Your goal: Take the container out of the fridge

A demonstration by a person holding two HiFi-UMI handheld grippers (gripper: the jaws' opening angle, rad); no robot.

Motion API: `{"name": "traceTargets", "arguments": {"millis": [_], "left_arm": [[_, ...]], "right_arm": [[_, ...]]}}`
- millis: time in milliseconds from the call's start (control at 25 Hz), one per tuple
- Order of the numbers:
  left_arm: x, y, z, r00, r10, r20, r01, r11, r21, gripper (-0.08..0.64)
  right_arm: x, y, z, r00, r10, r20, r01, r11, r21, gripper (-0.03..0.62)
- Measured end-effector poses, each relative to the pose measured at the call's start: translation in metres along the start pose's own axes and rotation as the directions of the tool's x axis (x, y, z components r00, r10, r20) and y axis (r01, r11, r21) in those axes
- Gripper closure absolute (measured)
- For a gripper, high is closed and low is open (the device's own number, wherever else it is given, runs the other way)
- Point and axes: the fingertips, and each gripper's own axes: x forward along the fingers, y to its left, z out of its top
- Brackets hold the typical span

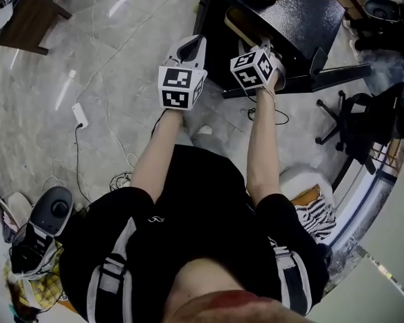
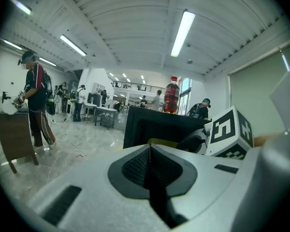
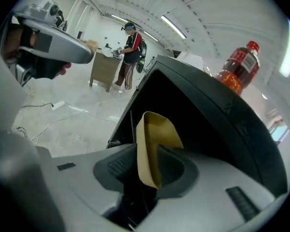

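— What edges hem us in?

— The black fridge fills the top centre of the head view. Its door is swung open and runs as a dark strip toward the right. An office chair stands near that door, at the right edge. Left of the fridge the pale floor is open, crossed only by thin cables and one power strip. A wooden desk sits in the upper left corner, well apart from us.

— And our tools?

— We hold two. Our left tool hangs just left of the fridge front. In the left gripper view its jaws are pressed together with nothing between them. Our right tool is at the fridge opening, and in the right gripper view its jaws are clamped on one wall of the container.

— Where does that container sit?

— We count one, tan and thin-walled, at the centre of the right gripper view against the fridge's dark inside. In the head view it shows as a tan strip at the fridge's front edge. We cannot tell whether it is wholly clear of the opening.

— Anything on top?

— One red bottle, upright on the fridge.
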Motion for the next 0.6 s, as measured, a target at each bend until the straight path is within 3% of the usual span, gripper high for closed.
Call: {"name": "traceTargets", "arguments": {"millis": [280,600], "left_arm": [[-0.008,0.015,0.01,1.0,0.007,0.011,-0.007,1.0,-0.005,0.549],[-0.001,0.015,0.01,1.0,-0.013,0.008,0.013,1.0,0.002,0.549]], "right_arm": [[0.014,0.008,-0.004,0.998,0.034,-0.058,-0.037,0.998,-0.054,0.489],[0.019,0.019,-0.009,0.994,0.056,-0.092,-0.065,0.993,-0.099,0.572]]}}
